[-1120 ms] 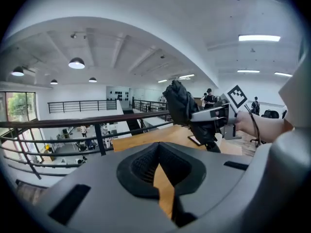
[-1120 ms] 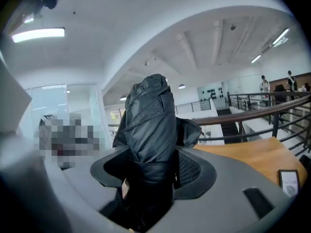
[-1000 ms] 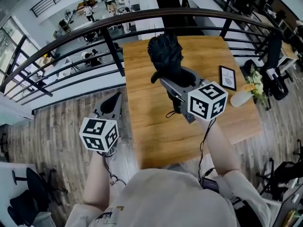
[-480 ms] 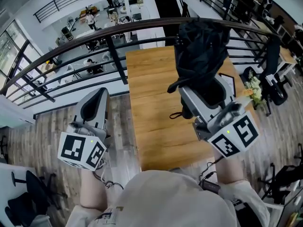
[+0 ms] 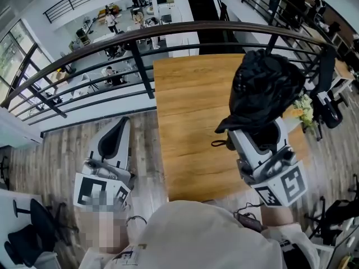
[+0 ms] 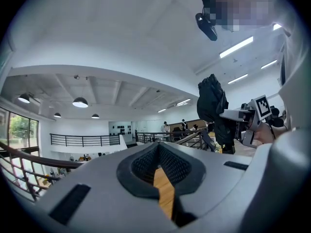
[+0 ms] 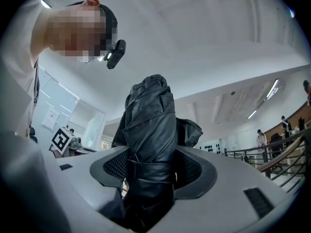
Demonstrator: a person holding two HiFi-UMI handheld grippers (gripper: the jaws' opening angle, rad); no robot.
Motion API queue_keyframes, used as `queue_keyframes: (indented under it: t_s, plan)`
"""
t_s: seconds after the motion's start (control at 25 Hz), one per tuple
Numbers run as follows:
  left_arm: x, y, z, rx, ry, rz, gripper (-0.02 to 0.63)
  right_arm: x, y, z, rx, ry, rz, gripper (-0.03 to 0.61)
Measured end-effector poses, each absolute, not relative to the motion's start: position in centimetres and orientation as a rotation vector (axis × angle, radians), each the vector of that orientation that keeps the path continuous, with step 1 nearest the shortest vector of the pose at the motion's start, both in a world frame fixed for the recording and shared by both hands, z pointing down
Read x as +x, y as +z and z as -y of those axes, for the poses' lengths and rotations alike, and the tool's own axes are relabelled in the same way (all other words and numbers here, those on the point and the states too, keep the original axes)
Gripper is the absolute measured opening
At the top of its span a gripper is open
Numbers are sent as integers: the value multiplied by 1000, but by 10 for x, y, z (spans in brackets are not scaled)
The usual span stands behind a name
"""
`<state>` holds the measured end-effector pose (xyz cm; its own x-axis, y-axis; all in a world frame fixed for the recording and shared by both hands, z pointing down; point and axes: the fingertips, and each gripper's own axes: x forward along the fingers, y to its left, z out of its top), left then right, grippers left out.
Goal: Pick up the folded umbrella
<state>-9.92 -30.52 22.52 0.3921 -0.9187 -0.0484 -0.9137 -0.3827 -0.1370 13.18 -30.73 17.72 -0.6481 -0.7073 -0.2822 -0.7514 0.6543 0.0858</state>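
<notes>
The right gripper (image 7: pixel 151 176) clamps the black folded umbrella (image 7: pixel 150 130) upright between its jaws, beneath a white ceiling (image 7: pixel 204 42).

A long wooden table (image 5: pixel 190 122) stands against a curved black railing (image 5: pixel 168 28) on a grey plank floor (image 5: pixel 61 144), overlooking a lower office level (image 5: pixel 120 15) with desks (image 5: pixel 101 37), tall windows (image 5: pixel 10 49) at the left, and a white ceiling (image 6: pixel 121 42) with round lamps (image 6: pixel 80 102) and strip lights (image 6: pixel 236 47).

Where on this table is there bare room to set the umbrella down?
The table is bare wood across its left half and far end by the railing. The right edge is crowded: flowers stand there, and the umbrella in the right gripper hides the rest.
</notes>
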Motion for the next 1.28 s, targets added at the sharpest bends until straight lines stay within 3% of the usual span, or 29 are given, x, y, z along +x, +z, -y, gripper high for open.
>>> queue_keyframes:
  t_s: [0.28, 0.68, 1.28]
  plan:
    - [-93, 259, 301, -2559, -108, -1688, 15, 130, 216, 302, -1220, 300, -2667, 288]
    - [-86, 277, 304, -2589, -139, -1685, 15, 134, 252, 317, -1276, 66, -2724, 287]
    - [-89, 278, 307, -2605, -112, -1676, 15, 130, 253, 319, -1294, 52, -2749, 288]
